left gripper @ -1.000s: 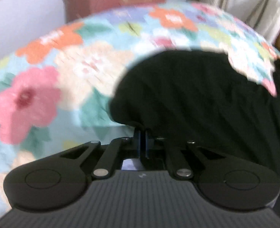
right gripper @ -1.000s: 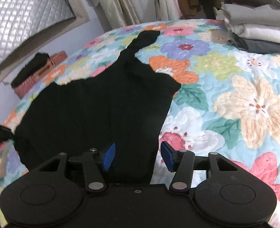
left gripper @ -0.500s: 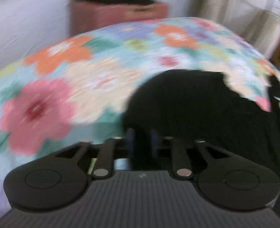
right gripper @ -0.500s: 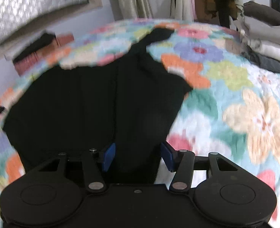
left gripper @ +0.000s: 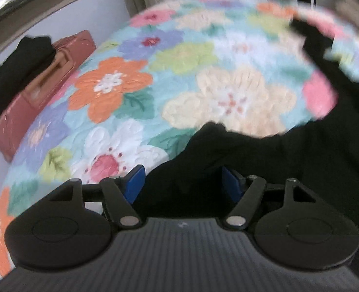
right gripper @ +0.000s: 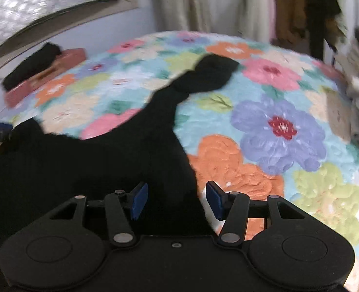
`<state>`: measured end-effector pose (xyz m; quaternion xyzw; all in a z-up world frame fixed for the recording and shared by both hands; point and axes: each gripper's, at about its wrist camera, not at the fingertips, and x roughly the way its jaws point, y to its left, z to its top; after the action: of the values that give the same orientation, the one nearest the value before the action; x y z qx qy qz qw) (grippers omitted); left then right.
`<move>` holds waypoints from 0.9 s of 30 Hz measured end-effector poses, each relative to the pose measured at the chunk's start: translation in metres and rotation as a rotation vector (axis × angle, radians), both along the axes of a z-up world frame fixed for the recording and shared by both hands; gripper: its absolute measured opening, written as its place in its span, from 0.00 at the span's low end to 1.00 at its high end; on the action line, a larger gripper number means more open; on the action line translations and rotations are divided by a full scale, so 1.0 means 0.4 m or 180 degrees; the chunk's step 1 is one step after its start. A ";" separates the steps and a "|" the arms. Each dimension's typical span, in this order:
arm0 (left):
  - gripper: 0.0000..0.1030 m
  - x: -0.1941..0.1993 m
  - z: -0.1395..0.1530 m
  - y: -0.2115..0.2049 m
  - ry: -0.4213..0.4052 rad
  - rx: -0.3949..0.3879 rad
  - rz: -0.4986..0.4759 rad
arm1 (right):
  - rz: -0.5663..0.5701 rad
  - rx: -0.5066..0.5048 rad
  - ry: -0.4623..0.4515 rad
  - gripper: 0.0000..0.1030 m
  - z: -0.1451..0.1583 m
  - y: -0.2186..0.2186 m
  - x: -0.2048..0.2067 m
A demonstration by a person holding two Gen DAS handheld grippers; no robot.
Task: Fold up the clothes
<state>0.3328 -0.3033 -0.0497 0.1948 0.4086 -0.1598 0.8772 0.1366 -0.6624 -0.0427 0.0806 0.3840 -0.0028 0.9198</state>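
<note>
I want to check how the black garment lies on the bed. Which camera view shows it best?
The right wrist view: the black garment shows from its wide body up to a narrow end lying on the floral bedspread. The left wrist view shows only a blurred part of it.

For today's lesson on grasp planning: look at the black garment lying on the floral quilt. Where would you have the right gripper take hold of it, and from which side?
Probably the black garment at its right-hand edge, just ahead of the right gripper. That edge runs between the open blue fingers, with floral quilt bare to its right, so come straight forward and down over it. The far sleeve-like strip narrows and twists, a poorer hold for a fold.
</note>
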 end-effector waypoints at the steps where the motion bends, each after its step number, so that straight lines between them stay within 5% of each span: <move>1: 0.67 0.005 -0.013 -0.013 -0.0032 0.0044 -0.0012 | -0.0003 0.0021 -0.0042 0.57 -0.006 0.002 0.009; 3: 0.58 0.009 -0.023 -0.024 -0.0111 -0.0023 0.0005 | 0.0008 0.0036 -0.0081 0.57 -0.021 0.007 0.031; 4: 0.09 0.014 -0.024 -0.024 -0.0044 -0.0102 0.0034 | 0.0050 0.0032 -0.0052 0.54 -0.033 0.011 0.044; 5: 0.05 0.020 -0.023 -0.026 0.0101 -0.0164 0.0064 | 0.0157 -0.0001 -0.0031 0.20 -0.043 0.017 0.058; 6: 0.04 0.019 -0.017 -0.036 0.0127 -0.0101 0.0095 | 0.0285 -0.0066 -0.0030 0.08 -0.050 0.026 0.067; 9: 0.04 0.007 0.014 -0.077 -0.0222 0.0449 0.0339 | 0.0248 -0.0433 -0.0256 0.07 -0.021 0.041 0.054; 13: 0.05 0.045 0.036 -0.056 -0.0203 0.0358 0.0675 | -0.0206 -0.0550 -0.0408 0.06 0.045 -0.015 0.037; 16: 0.06 0.070 -0.002 -0.065 0.0041 0.0387 0.0811 | -0.0385 -0.0491 -0.0131 0.06 -0.009 -0.046 0.054; 18: 0.10 0.062 -0.005 -0.089 0.0075 0.0370 0.0776 | -0.0445 -0.0141 0.0103 0.06 -0.056 -0.083 0.065; 19: 0.22 0.053 0.005 -0.102 0.0052 0.0343 0.0752 | -0.0494 0.0079 0.0068 0.08 -0.054 -0.107 0.057; 21: 0.44 0.036 0.036 -0.127 0.0024 0.0233 0.0668 | -0.0591 0.0470 0.0006 0.33 -0.042 -0.151 0.043; 27: 0.67 -0.015 0.178 -0.264 -0.0351 -0.0126 0.0097 | -0.0769 0.1269 -0.0258 0.46 0.025 -0.269 0.021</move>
<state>0.3268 -0.4087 0.0214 0.1797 0.3593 -0.1434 0.9045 0.1451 -0.7699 -0.0326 0.3060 0.3274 -0.0337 0.8933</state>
